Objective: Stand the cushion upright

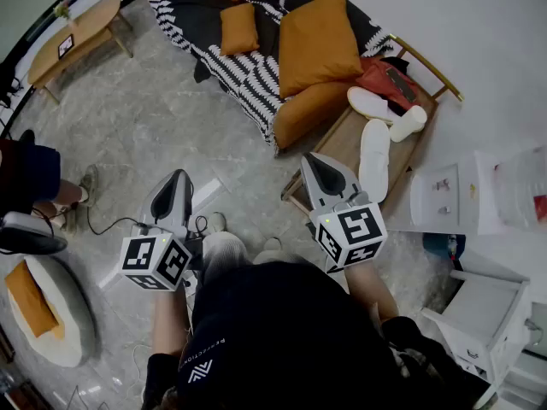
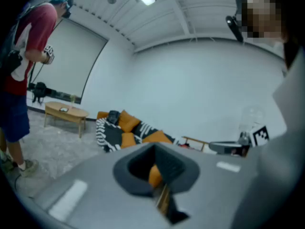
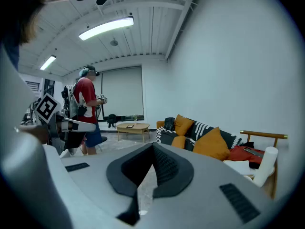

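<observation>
A large orange cushion (image 1: 318, 41) leans against the back of the black-and-white striped sofa (image 1: 248, 71); it also shows in the right gripper view as the large orange cushion (image 3: 213, 144). A smaller orange cushion (image 1: 238, 27) lies further along the seat. My left gripper (image 1: 175, 196) and right gripper (image 1: 329, 178) hang side by side over the floor, well short of the sofa. Both point toward it. Each gripper has its jaws shut with nothing between them, as the left gripper (image 2: 155, 168) and right gripper (image 3: 147, 168) show in their own views.
A low wooden side table (image 1: 342, 148) beside the sofa carries white slippers (image 1: 373, 156) and a red bag (image 1: 386, 82). A wooden coffee table (image 1: 73, 41) stands far left, near a person in a red shirt (image 3: 86, 109). White cabinets (image 1: 444, 199) line the right. A cable (image 1: 111, 225) trails on the floor.
</observation>
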